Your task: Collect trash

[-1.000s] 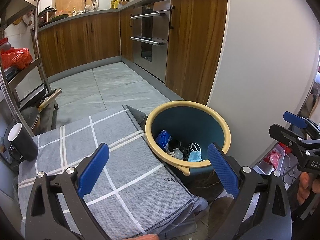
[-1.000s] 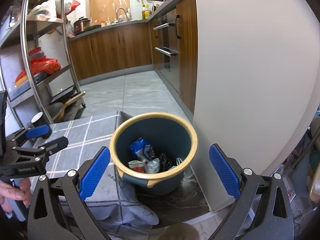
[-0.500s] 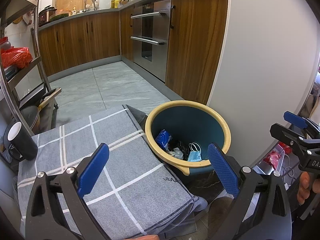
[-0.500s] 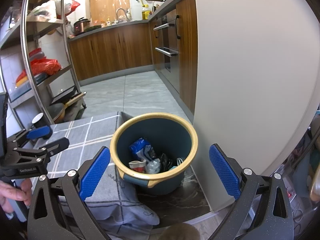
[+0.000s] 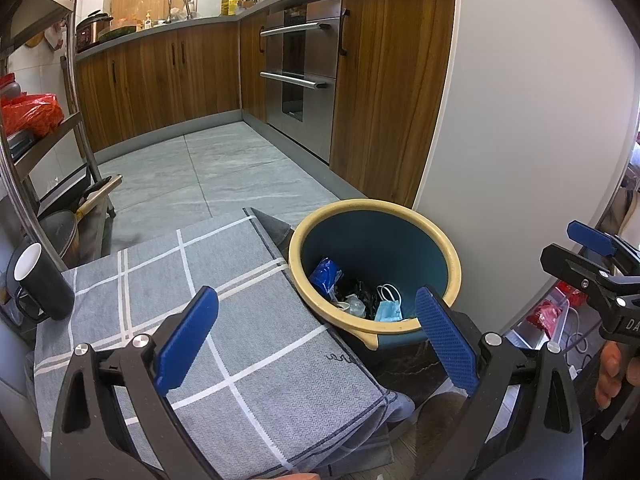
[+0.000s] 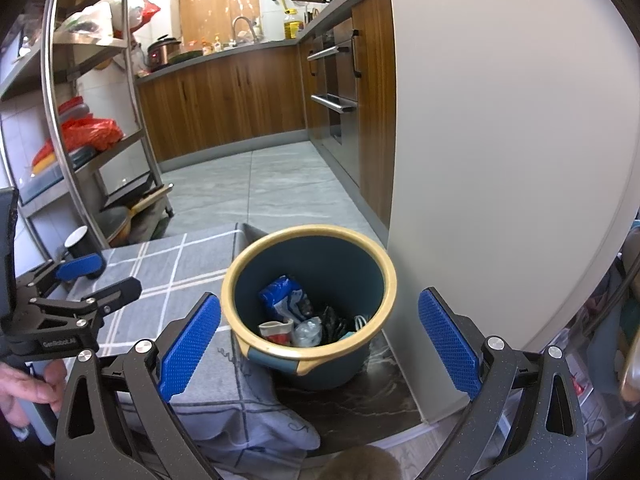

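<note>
The bin (image 6: 310, 304) is seen on the floor, right beside the white wall (image 6: 500, 160), and trash (image 6: 288, 304) lies in its bottom: a blue packet, a cup and a blue mask (image 5: 389, 310). A grey checked cloth (image 5: 180, 320) is spread next to the bin, touching its rim, and a black mug (image 5: 38, 280) is set at the cloth's far left edge. The fingers of the left gripper (image 5: 316, 336) and the right gripper (image 6: 320, 336) are held wide apart, and nothing is held in them.
</note>
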